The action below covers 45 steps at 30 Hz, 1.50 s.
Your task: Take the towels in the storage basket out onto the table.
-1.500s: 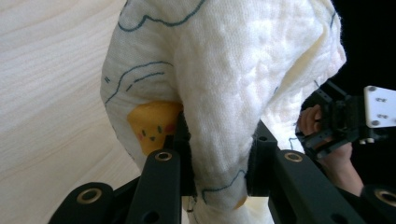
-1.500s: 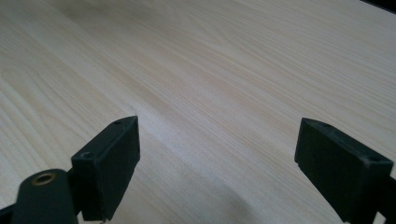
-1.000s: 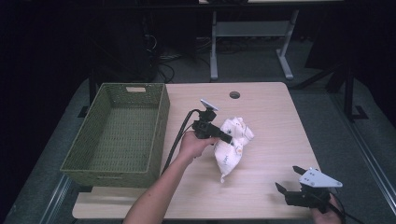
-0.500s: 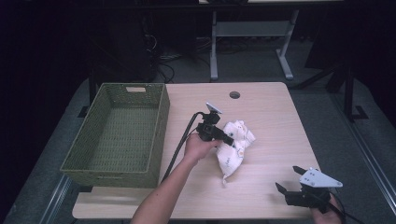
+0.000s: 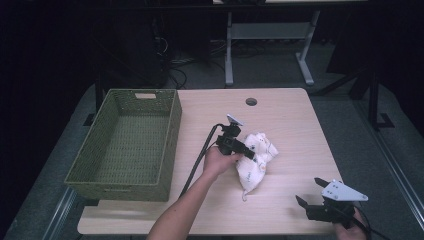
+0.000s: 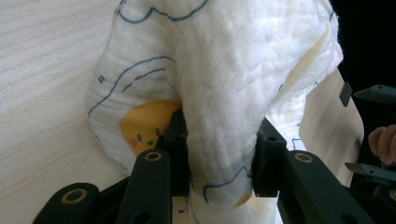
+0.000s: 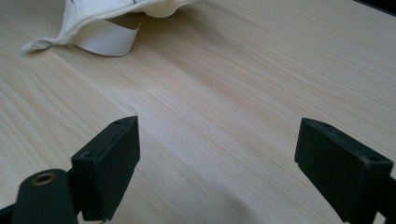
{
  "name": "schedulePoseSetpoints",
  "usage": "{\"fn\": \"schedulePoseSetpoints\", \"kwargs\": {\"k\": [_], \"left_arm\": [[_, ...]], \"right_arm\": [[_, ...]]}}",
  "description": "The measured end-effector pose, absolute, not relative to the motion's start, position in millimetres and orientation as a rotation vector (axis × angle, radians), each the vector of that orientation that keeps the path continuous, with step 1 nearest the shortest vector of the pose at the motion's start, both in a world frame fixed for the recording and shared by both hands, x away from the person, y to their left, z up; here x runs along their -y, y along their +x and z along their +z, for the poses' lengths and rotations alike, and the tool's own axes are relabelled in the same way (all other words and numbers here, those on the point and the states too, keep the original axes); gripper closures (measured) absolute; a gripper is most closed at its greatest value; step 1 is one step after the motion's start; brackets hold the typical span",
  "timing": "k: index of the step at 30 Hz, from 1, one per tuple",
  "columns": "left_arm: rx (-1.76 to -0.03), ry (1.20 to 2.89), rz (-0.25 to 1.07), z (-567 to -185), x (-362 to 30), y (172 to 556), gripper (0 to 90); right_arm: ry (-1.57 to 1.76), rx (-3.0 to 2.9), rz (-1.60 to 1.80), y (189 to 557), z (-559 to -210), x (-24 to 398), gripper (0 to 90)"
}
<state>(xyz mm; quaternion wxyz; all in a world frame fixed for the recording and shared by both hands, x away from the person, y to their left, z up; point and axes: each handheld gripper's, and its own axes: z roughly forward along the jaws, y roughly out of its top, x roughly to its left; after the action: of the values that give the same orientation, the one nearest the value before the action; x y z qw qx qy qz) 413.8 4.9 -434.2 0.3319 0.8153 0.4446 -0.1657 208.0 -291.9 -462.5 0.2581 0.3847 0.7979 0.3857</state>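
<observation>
cloth (image 5: 256, 159), white with a printed yellow face, is lying crumpled mid-table (image 5: 290, 115), at three o'clock from the green wicker basket (image 5: 131, 142). left gripper (image 6: 219, 154) is pinching a fold, jaws just loosening. right gripper (image 7: 217, 161) is gaping, empty, at the cloth's five o'clock.

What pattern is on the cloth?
White cloth with blue line drawings and yellow faces, clearest in the left gripper view.

A white quilted cloth with blue lines and a yellow print (image 6: 219, 88) is seemingly pinched between the left gripper (image 6: 219, 158) pads, jaws just opening, on the pale wooden table (image 6: 42, 70).
</observation>
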Motion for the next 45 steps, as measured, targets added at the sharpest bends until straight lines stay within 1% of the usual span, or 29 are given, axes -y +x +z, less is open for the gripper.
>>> {"fn": "schedulePoseSetpoints", "kwargs": {"k": [4, 6, 9, 17, 21, 24, 27, 35, 39, 45], "left_arm": [[-1.165, 2.123, -0.423, -435.6, -3.3, 412.7, 62.2], [-1.169, 2.121, -0.418, -436.1, -2.8, 411.9, 59.3], [-1.159, 2.128, -0.408, -436.7, -3.9, 410.9, 57.4], [-1.165, 2.092, -0.418, -436.5, -8.4, 407.6, 52.8], [-1.150, 2.072, -0.401, -431.3, -11.5, 405.2, 49.4], [-1.138, 2.063, -0.380, -426.8, -14.1, 402.8, 45.0], [-1.126, 2.073, -0.356, -423.2, -17.1, 400.2, 44.8], [-1.096, 2.057, -0.307, -414.6, -32.7, 391.3, 40.6], [-1.065, 2.084, -0.277, -412.4, -41.6, 387.7, 38.2], [-1.053, 2.056, -0.254, -409.2, -53.5, 383.2, 36.0]], "right_arm": [[1.038, -2.158, 1.045, 207.6, -462.1, 293.1, 13.7], [1.041, -2.155, 1.047, 207.4, -462.1, 292.8, 13.7], [1.041, -2.158, 1.046, 207.5, -462.5, 292.3, 13.7], [1.038, -2.164, 1.041, 207.5, -462.9, 291.7, 13.7], [1.042, -2.164, 1.042, 207.9, -463.6, 290.9, 13.7], [1.045, -2.165, 1.036, 208.3, -464.0, 291.1, 13.7], [1.046, -2.164, 1.037, 208.3, -464.3, 291.3, 13.7], [1.049, -2.165, 1.032, 208.8, -465.4, 290.7, 13.7], [1.048, -2.166, 1.027, 208.6, -465.5, 291.2, 13.7], [1.061, -2.162, 1.027, 208.9, -466.8, 293.0, 13.7]]}}
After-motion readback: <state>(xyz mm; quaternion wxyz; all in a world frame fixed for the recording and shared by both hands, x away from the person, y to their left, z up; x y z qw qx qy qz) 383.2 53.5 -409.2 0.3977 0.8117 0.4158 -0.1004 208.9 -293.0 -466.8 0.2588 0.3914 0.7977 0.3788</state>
